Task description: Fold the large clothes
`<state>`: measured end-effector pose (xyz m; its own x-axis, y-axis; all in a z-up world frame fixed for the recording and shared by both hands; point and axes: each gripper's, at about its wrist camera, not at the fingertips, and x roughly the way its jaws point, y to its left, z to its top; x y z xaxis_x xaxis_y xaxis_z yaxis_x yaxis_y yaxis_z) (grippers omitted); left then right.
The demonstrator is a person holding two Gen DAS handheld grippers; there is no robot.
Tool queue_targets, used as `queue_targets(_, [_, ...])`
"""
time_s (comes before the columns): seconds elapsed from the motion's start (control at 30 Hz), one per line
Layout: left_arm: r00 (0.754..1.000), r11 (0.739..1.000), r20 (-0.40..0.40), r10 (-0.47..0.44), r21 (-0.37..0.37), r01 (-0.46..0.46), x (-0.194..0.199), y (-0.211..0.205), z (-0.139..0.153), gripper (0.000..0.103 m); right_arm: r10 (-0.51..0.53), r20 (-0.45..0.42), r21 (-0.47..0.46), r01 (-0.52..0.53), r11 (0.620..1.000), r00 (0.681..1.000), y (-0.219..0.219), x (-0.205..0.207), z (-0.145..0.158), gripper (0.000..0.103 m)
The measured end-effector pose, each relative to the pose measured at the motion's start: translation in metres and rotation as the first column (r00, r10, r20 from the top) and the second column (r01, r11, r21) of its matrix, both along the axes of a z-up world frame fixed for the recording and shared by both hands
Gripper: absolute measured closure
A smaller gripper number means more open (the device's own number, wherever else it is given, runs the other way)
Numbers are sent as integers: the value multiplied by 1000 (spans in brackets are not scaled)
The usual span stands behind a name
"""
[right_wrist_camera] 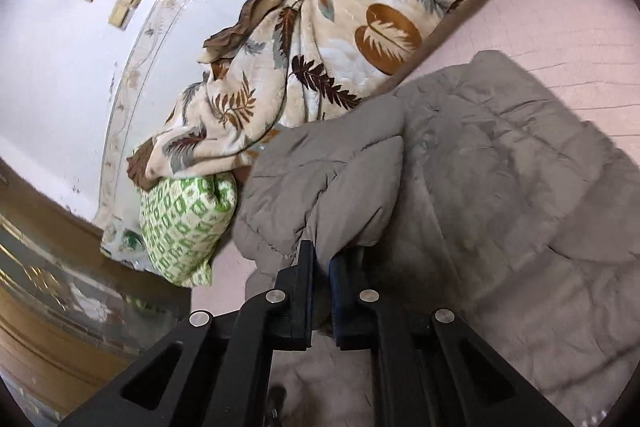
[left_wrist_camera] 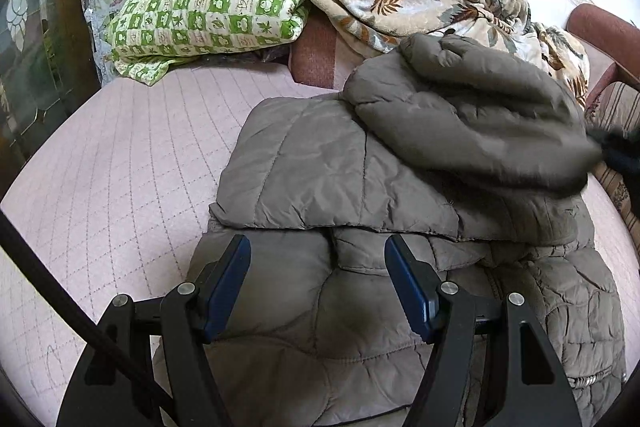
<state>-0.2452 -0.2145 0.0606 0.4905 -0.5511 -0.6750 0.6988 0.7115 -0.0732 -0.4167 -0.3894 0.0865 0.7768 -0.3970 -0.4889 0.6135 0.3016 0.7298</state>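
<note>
1. The grey padded jacket (left_wrist_camera: 340, 167) lies on the pink quilted bed cover (left_wrist_camera: 140, 147), near the middle of the bed, and it is already partly folded: one flat panel is laid across the body of the garment.
2. The left gripper (left_wrist_camera: 318, 259) hovers over the near part of the jacket with its fingers wide apart, and nothing is between them.
3. The right gripper (right_wrist_camera: 322, 263) has its fingers narrow and closed on a thick roll of the jacket, which looks like a sleeve or the hood end; I cannot tell which part it is.
4. In the left view this held part (left_wrist_camera: 472, 115) hangs above the folded panel and looks blurred, so I judge that it is being carried over the jacket.
5. My estimate is that the task is about half done. What remains is to lay down the held part, then to fold the lower body, which is not folded yet.
6. A leaf-pattern blanket (right_wrist_camera: 320, 39) and a green checked pillow (left_wrist_camera: 208, 11) lie at the far side, apart from the jacket.
</note>
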Motion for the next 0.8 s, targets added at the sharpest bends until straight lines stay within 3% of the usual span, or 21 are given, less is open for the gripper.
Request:
queue_targets(0.07, [1000,1000,1,-1,2,1,-1,0,0,34,9,-58,9,-9,1000,998,2,-1,-14,95])
queue_targets(0.2, [1000,1000,18,-1,8,1,-3,1,1,34,31,-185,99,-13,995,982,-20,13,-77,95])
queue_targets(0.3, [1000,1000,27,3,7,-3,-2,2,1,34,21,-204,69,-7,998,979,-27,21,-95,94])
queue_targets(0.47, [1000,1000,11,6,2,-6,0,1,0,34,49,-253,35,-41,999,966,-21,17,-69,84])
queue_targets(0.63, [1000,1000,14,10,-8,-10,0,2,2,34,4,-348,-215,-84,973,937,5,17,-11,84])
queue_targets(0.8, [999,1000,21,28,-6,-28,2,6,2,34,57,-347,-314,-174,934,936,-6,73,10,84])
